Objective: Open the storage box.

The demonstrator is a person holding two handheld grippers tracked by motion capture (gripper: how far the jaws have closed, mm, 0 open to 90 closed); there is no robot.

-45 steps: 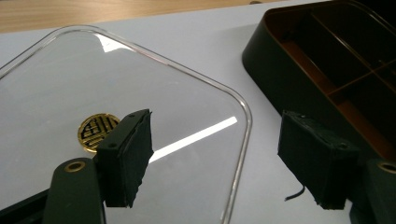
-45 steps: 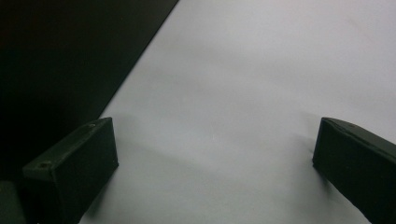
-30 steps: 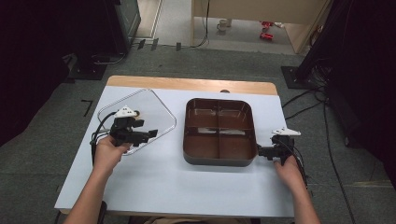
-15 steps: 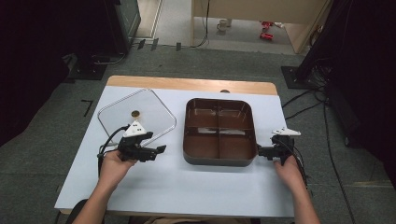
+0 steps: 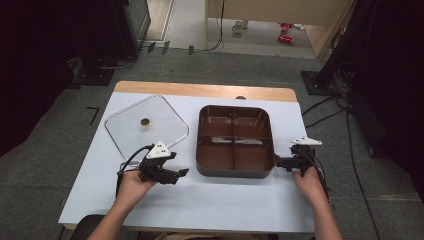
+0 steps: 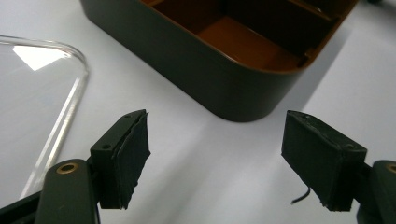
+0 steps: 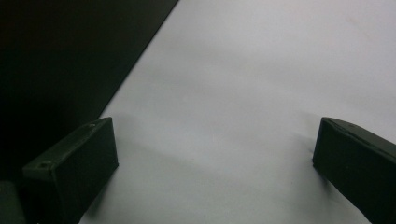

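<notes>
Brown plastic, moulded into a four-compartment tray point(image 5: 235, 141), is what we have between our hands: it sits at the middle of the white table point(image 5: 220, 200), with its clear flat lid point(image 5: 146, 125) lying just beside its left wall. Our left gripper point(image 5: 181, 172) hovers just off the tray's near-left corner, jaws spread with nothing between them, and in the left gripper view that rounded corner point(image 6: 243, 100) lies straight ahead of the pads point(image 6: 133, 154). Our right gripper point(image 5: 278, 161) sits at the tray's right wall near the front corner, jaws parted over bare table and gripping nothing. We judge the empty tray light and stiff, its glossy walls rather slippery, so the upright rim is the place to pinch. We expect the thin lid to be light and awkward, best taken at an edge.
</notes>
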